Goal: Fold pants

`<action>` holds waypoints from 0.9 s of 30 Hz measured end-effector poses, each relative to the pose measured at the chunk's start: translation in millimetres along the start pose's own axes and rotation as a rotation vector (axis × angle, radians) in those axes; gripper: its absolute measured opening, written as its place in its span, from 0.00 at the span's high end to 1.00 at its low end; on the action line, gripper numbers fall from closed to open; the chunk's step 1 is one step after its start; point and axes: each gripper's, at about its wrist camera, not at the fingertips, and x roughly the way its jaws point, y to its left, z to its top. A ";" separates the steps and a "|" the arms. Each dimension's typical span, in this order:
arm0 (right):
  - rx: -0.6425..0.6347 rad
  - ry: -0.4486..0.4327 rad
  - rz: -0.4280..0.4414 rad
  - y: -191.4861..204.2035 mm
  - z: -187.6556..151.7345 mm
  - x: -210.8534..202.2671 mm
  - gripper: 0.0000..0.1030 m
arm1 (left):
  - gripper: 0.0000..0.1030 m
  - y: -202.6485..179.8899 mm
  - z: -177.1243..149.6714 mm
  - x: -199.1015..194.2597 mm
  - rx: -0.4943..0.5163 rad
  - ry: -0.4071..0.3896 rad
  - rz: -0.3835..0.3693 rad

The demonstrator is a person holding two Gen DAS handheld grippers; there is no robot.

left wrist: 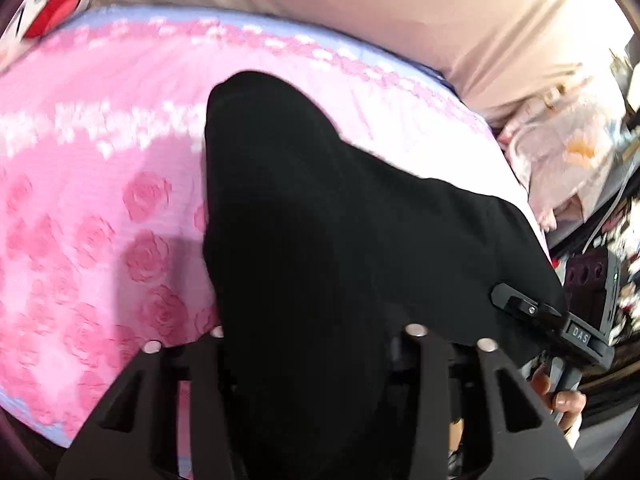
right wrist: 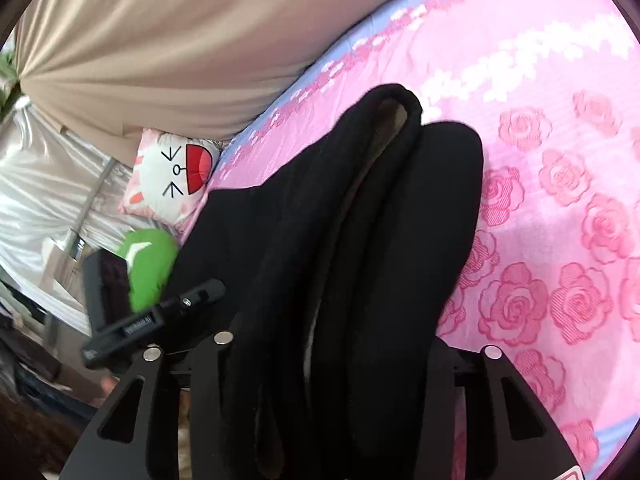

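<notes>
Black gripper frames fill the bottom of both views, pants cloth draped over them. Left gripper (left wrist: 316, 344): fingertips buried under the black pants (left wrist: 320, 220), cloth runs between the fingers, looks clamped on it. Right gripper (right wrist: 324, 350): same, thick bunched folds pass between its fingers, clamped on the pants (right wrist: 360, 240). Pants are plain black and soft. In the right wrist view they are gathered into two or three long rolled ridges with a paler lining showing in the crease; the far end hangs rounded, upper centre. Pants lie centre frame over the pink rose-print bed cover (left wrist: 100, 220), one edge stretched toward the other gripper at lower right of the left view. Beige curtain (right wrist: 160, 40) at top. Cartoon-face pillow (right wrist: 172, 176) at left of the right view.
</notes>
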 end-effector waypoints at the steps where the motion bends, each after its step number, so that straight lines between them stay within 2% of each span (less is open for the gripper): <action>1: -0.009 -0.005 -0.007 5.3 -0.9 -3.3 0.59 | 0.64 -7.1 -0.8 -7.5 0.022 -0.005 0.021; 6: -0.071 -0.022 -0.031 35.3 -9.0 -31.5 0.59 | 0.65 -29.1 -13.7 -25.4 0.082 0.017 0.027; 9: -0.050 0.015 -0.074 20.4 -15.9 -30.7 0.57 | 0.60 -24.8 -21.7 -8.4 0.078 0.054 0.060; 11: 0.013 0.044 -0.079 0.7 -21.4 -19.7 0.55 | 0.53 -13.7 -23.1 0.4 0.033 0.063 0.037; 14: 0.055 0.030 -0.025 -12.4 -25.2 -19.9 0.54 | 0.43 -0.6 -22.5 6.7 -0.021 0.080 -0.015; 16: 0.043 0.030 -0.026 -10.8 -25.5 -18.8 0.50 | 0.42 5.8 -23.2 10.2 -0.044 0.076 -0.047; 19: 0.031 0.030 -0.026 -8.6 -25.0 -17.2 0.50 | 0.49 5.1 -23.8 10.2 -0.053 0.065 -0.064; 21: 0.032 0.024 -0.032 -7.8 -25.7 -17.7 0.52 | 0.62 2.3 -23.4 5.5 -0.046 0.052 -0.066; 27: -0.022 -0.023 -0.064 15.9 -26.2 -31.1 0.58 | 0.67 -24.1 -21.2 -20.7 0.061 -0.001 -0.001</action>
